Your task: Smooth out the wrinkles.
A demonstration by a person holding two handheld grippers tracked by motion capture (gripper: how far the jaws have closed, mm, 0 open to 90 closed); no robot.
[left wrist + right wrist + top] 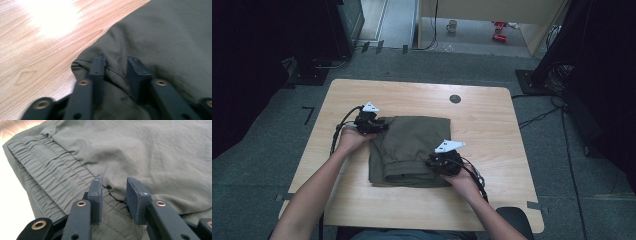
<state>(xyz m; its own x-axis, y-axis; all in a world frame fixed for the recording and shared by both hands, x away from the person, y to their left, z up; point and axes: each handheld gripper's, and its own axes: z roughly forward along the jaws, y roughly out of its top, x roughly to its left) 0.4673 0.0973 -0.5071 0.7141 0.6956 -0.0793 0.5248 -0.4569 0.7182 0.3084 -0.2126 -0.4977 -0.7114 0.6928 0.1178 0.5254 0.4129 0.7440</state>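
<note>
Folded olive trousers (412,150) mid-bench (492,190), left gripper (371,124) jaws pinching a fold at their far-left corner, right gripper (443,162) jaws pinching fabric beside the waistband (50,172), dark grommet (455,98) near the far edge

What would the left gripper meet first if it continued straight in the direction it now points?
The left gripper already has a fold of the olive-green garment between its jaws, at the cloth's corner. Going straight on, it would most likely push further into that garment, bunching it up; depth beyond the fold is hard to judge.
</note>
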